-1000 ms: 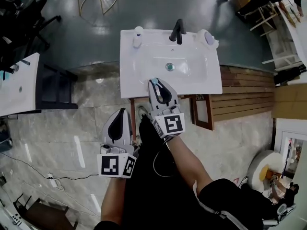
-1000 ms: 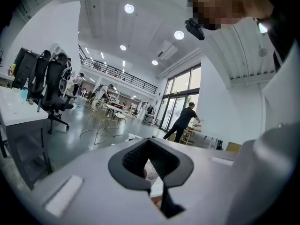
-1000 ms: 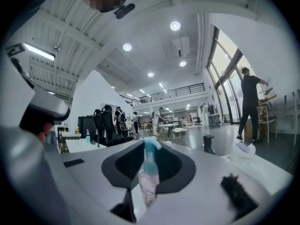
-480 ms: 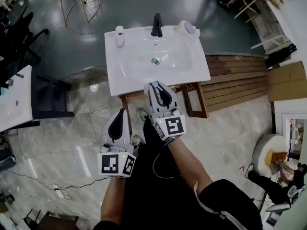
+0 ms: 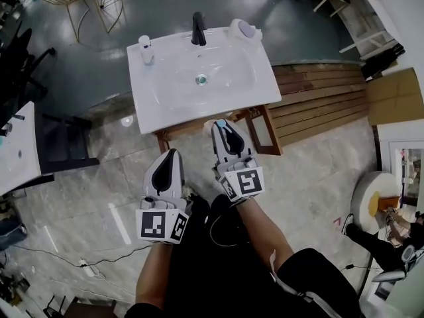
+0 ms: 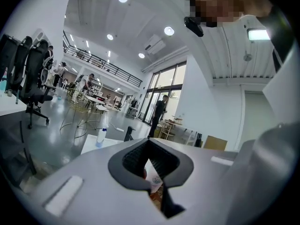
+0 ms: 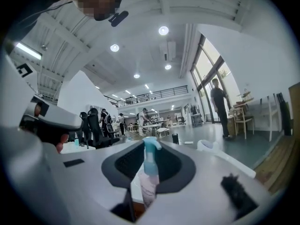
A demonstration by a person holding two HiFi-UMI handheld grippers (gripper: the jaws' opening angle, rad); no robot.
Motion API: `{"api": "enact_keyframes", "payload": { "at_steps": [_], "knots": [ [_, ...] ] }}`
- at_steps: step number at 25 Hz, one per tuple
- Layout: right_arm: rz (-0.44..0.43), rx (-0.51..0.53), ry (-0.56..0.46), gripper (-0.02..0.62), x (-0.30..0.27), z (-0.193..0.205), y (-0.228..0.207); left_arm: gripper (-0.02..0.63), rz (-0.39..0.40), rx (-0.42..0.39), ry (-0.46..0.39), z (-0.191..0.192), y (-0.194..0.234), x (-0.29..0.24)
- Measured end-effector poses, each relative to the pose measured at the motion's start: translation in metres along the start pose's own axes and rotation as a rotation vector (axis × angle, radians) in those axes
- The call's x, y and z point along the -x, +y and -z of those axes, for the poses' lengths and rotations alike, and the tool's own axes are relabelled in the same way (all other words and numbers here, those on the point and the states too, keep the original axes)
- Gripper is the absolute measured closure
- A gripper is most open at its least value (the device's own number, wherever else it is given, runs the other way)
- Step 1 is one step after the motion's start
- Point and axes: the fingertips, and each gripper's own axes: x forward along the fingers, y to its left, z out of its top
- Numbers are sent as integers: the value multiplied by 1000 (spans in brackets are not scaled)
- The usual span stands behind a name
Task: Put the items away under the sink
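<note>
A white sink (image 5: 154, 103) on a wooden stand lies ahead of me in the head view. My right gripper (image 5: 224, 130) is shut on a small pink bottle (image 7: 148, 176) with a teal pump cap (image 5: 220, 122), held upright just before the sink's front edge. My left gripper (image 5: 169, 159) hangs lower left over the marble floor. In the left gripper view its jaws (image 6: 152, 172) pinch a small white printed item (image 6: 155, 176), mostly hidden by the pads. An open wooden-framed door (image 5: 260, 130) stands under the sink's right side.
On the sink top are a black faucet (image 5: 197, 28), a white pump bottle (image 5: 144, 48) and a white dish-like thing (image 5: 244, 29). Wooden planks (image 5: 318, 101) lie to the right. Another white sink (image 5: 16, 152) and a dark stand (image 5: 61, 141) are on the left. People stand far off.
The sink has slid up and left in the head view. The right gripper's tip, earlier over the sink's front edge, is now just in front of it. Both grips are unchanged.
</note>
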Motion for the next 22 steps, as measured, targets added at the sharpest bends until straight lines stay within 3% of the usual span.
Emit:
{"api": "enact_keyframes", "payload": {
  "at_steps": [15,22],
  "knots": [
    [-34,11,27,514,56,25,-68,600,-55,-2,25,58,-59,-27],
    [-58,2,29,514,69,62,-90,600,-48,-8,28,106,-70,-44]
  ]
}}
